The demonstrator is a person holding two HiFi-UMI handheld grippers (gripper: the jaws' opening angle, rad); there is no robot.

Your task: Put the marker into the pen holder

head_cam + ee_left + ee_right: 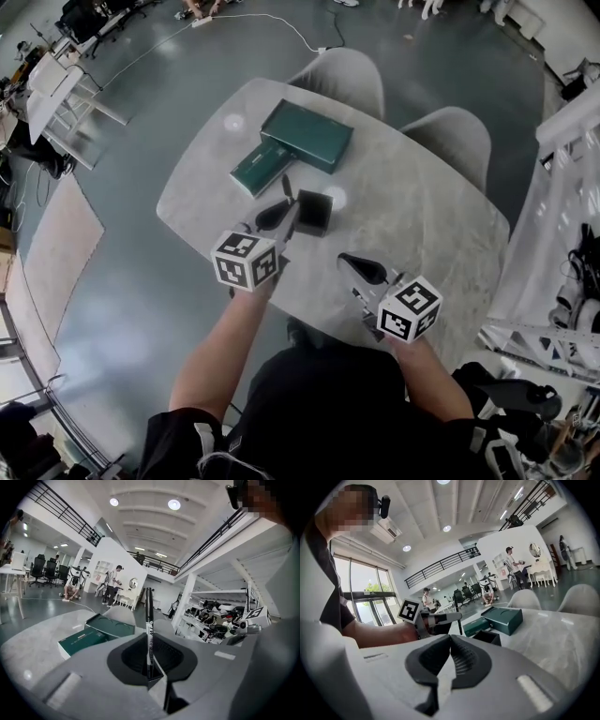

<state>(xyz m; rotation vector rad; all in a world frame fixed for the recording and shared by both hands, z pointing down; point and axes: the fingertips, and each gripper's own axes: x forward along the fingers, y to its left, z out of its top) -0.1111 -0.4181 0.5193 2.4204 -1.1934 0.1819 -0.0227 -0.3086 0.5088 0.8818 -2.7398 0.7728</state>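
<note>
The black marker [149, 630] stands upright between the jaws of my left gripper [150, 667], which is shut on its lower half. In the head view the left gripper [284, 217] hovers just left of the square black pen holder [314, 213] on the pale table [422, 216]. The marker [288, 190] rises from the jaws. My right gripper [351, 262] is near the table's front edge, shut and empty. The right gripper view shows its own closed jaws [449, 641], the left gripper [436, 620], the marker [459, 623] and the pen holder [486, 637] beside it.
Two dark green boxes lie behind the holder: a larger one [307, 134] and a smaller one [261, 167] at its left. Two pale chairs [347, 75] [459, 136] stand at the table's far side. A white rack [562, 281] is on the right.
</note>
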